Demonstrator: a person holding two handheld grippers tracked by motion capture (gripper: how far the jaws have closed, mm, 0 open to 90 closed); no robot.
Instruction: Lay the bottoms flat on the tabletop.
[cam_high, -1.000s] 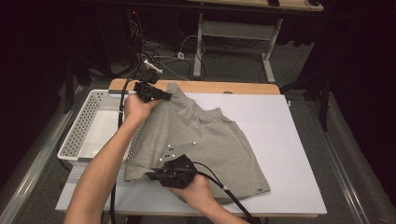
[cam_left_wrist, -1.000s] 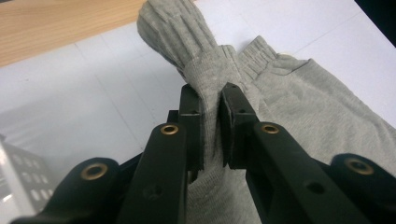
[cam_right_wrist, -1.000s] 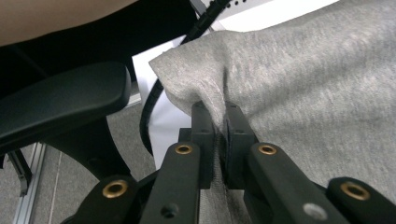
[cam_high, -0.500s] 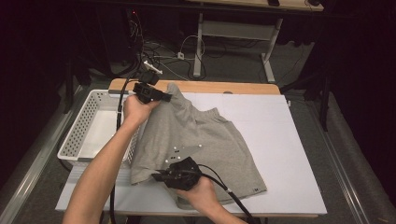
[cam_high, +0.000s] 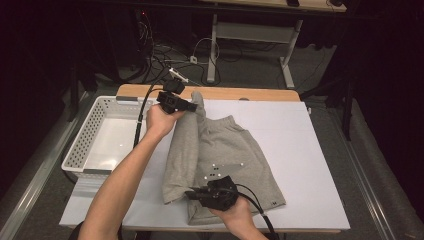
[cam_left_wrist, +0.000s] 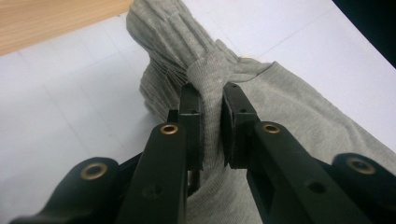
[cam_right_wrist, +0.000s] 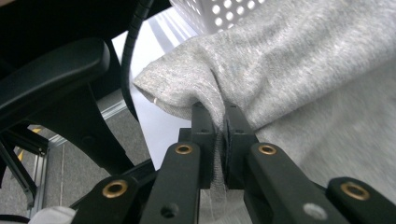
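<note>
1. Left tool (cam_high: 192, 106) is pinching a bunched corner of the grey garment (cam_high: 235, 160) at the far end of the worktop (cam_high: 310, 165); in the left gripper view the fabric (cam_left_wrist: 210, 93) is squeezed between both jaws.
2. Right tool (cam_high: 192, 194) is clamped on the near edge of the same garment, cloth (cam_right_wrist: 219, 107) pressed between its jaws.
3. The garment lies on the white worktop, its left side rolled over into a long fold, looks like shorts, hard to say for sure.
4. White perforated basket (cam_high: 95, 135) sits just left of it.
</note>
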